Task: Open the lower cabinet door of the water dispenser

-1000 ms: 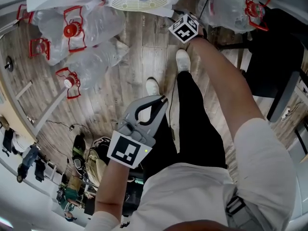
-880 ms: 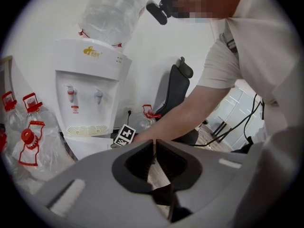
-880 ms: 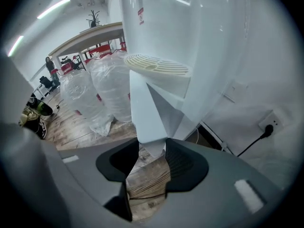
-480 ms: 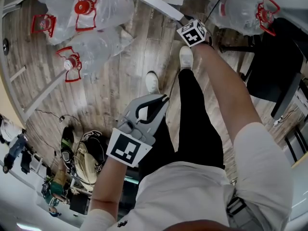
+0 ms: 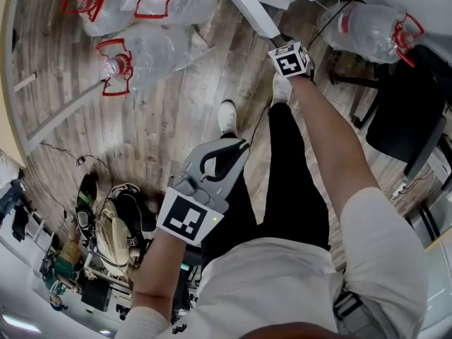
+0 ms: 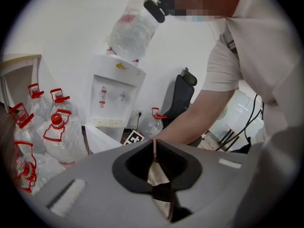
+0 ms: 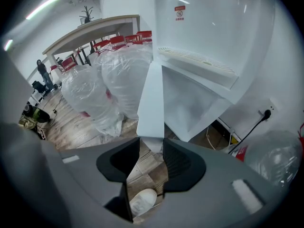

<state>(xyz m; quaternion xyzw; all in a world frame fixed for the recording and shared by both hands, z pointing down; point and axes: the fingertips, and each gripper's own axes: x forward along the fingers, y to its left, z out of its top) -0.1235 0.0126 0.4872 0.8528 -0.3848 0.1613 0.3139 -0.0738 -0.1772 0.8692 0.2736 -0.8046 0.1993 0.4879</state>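
The white water dispenser (image 6: 116,96) stands against the wall with a bottle on top. Its lower cabinet door (image 7: 151,99) is swung open, and the white inside of the cabinet (image 7: 190,110) shows behind it. My right gripper (image 7: 151,144) is shut on the door's free edge. In the head view the same gripper (image 5: 281,42) sits under its marker cube at the end of the door (image 5: 251,9). My left gripper (image 5: 239,144) is shut on nothing, held low near my legs. Its jaws (image 6: 154,144) point toward the dispenser.
Several large water bottles with red handles (image 5: 148,55) lie on the wooden floor left of the dispenser, and another bottle (image 5: 367,27) lies right of it. A black chair (image 5: 406,104) stands at the right. A backpack (image 5: 116,232) lies behind me.
My right gripper has drawn back toward me with the door edge in it, and the door has swung wider. The left gripper has kept its place.
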